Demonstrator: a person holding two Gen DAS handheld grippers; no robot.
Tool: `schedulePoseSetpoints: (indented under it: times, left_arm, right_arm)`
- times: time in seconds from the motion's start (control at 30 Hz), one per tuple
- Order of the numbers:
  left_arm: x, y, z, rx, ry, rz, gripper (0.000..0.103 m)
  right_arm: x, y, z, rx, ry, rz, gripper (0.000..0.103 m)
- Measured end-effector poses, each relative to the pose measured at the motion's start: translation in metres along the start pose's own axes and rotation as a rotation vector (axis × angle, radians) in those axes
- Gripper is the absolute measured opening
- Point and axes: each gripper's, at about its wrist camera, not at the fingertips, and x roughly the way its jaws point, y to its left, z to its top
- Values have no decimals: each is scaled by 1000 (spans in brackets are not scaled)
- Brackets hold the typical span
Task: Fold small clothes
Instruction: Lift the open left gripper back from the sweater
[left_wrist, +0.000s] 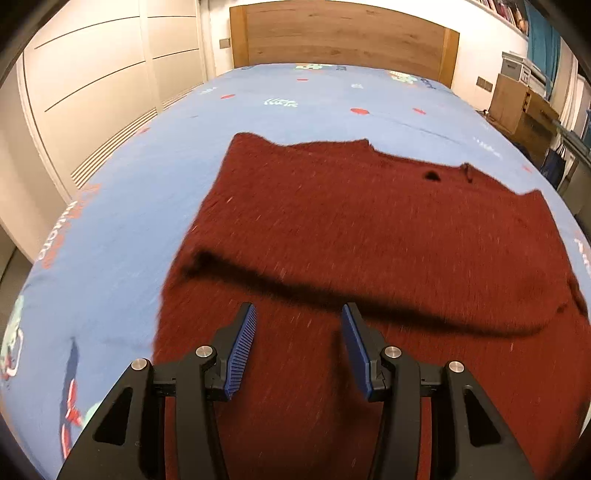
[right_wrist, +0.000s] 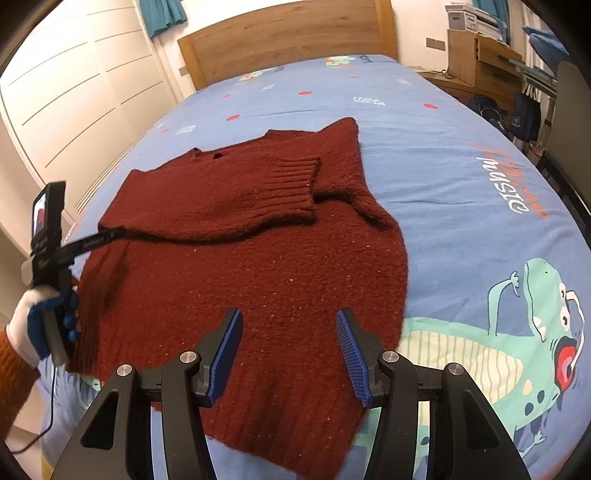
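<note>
A red sweater (right_wrist: 236, 266) lies on a bed (right_wrist: 461, 192), both sleeves folded in. Both grippers, left (left_wrist: 298, 350) and right (right_wrist: 290, 354), hover spread and empty near the hem. Likely next: pinch the hem, fold upward.

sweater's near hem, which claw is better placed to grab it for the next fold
Right, probably. The right claw hangs open directly over the maroon sweater near its bottom hem and right edge, sharply seen. The left claw, also open, sits over the sweater's body, with the hem out of its view.
</note>
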Motion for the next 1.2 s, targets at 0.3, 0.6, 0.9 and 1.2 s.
schedulePoseSetpoints:
  times: [0.3,0.6,0.9,1.2]
  left_arm:
    - [-28,1,-37,43,23,54,45]
    - [-55,13,-60,44,36,60,52]
    - [-72,28,-72,19,34,84,57]
    - [-84,38,-82,-3,27,108,57]
  right_arm:
    - [-1,17,-5,-15,12,18,55]
    - [-7,23,-16,1,19,18,55]
    - [-13,28,-29,8,31,6,59]
    - [-23,20,-34,41,31,-19,62]
